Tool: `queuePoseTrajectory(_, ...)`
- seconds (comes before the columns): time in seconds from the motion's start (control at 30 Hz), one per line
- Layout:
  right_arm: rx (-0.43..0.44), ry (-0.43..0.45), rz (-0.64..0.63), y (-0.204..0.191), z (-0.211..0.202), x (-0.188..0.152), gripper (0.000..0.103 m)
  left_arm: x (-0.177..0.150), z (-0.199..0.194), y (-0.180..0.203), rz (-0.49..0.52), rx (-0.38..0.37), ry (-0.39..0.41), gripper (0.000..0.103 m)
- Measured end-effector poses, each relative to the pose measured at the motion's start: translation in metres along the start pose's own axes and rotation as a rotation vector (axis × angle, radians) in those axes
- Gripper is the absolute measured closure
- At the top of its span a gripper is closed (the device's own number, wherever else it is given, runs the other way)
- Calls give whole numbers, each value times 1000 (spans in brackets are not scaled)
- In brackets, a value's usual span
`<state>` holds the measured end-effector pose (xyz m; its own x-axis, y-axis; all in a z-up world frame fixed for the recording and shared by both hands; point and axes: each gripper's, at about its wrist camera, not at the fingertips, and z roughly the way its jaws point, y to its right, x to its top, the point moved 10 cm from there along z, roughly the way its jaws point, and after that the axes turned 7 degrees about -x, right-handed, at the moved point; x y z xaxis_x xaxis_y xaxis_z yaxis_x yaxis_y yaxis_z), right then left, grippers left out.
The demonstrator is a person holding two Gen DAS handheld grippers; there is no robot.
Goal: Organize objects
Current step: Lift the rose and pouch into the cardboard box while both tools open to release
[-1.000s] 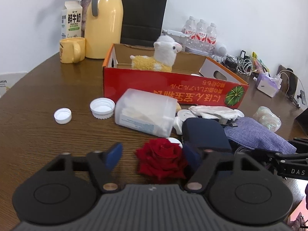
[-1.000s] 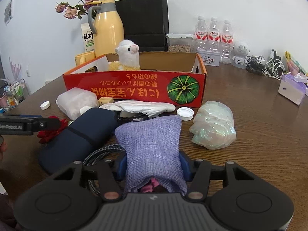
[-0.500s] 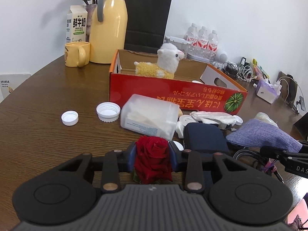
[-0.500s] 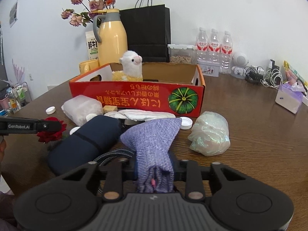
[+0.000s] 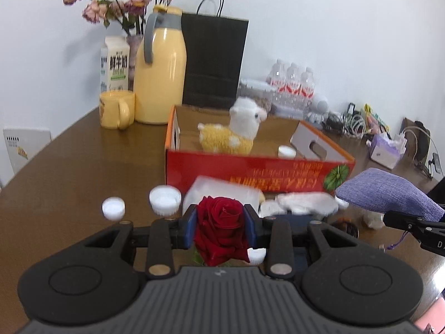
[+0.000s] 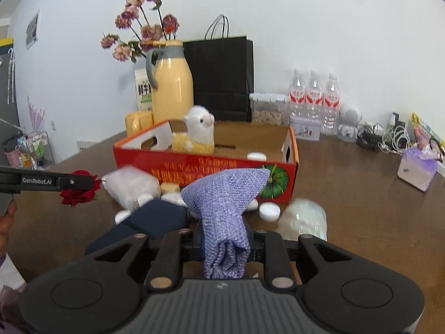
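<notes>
A red rose (image 5: 219,231) hangs above the wooden table with my left gripper (image 5: 220,218) shut on it; the right wrist view shows the rose (image 6: 80,192) at the left, lifted. My right gripper (image 6: 225,243) holds a purple woven pouch (image 6: 225,194), its jaws still closing on the bunched fabric, and the pouch (image 5: 389,194) floats at the right of the left wrist view. Behind both stands an open red cardboard box (image 5: 250,167) with a plush alpaca (image 5: 233,136) and a white cap inside.
On the table before the box lie a dark blue case (image 6: 150,222), a translucent plastic packet (image 6: 130,186), white caps (image 5: 165,199), white cloth and an iridescent wrap (image 6: 303,217). A yellow jug (image 5: 160,78), mug, milk carton, black bag, bottles and cables line the back.
Both grippers closed, the left on the rose and the right on the purple pouch, squeezing it narrow. Both then rose, lifting rose and pouch off the table.
</notes>
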<state>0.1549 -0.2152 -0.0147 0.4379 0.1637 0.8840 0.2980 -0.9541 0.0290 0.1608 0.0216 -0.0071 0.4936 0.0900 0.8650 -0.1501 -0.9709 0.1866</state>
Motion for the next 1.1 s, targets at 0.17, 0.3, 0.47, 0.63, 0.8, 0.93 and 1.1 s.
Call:
queuePoseTrajectory(0.17, 13, 61, 8, -3, 8, 30, 85, 32, 4, 7, 24, -4, 66, 68)
queuePoseTrajectory(0.3, 25, 106, 28, -4, 22, 58, 86, 60, 15, 9, 29, 1, 105, 68)
queuePoseTrajectory(0.47, 12, 144, 57, -1, 50, 93, 87, 92, 38, 8, 15, 19, 148, 68)
queuePoseTrajectory(0.63, -17, 123, 91, 9, 92, 114, 87, 115, 67, 2, -14, 44, 176, 68)
queuePoseTrajectory(0.8, -47, 77, 126, 20, 144, 121, 87, 123, 105, -7, -30, 95, 159, 68)
queuePoseTrajectory(0.93, -77, 22, 154, 27, 185, 116, 87, 116, 134, -18, -35, 142, 124, 68)
queuePoseTrajectory(1.1, -94, -54, 161, 31, 217, 94, 87, 96, 160, -32, -34, 157, 38, 68)
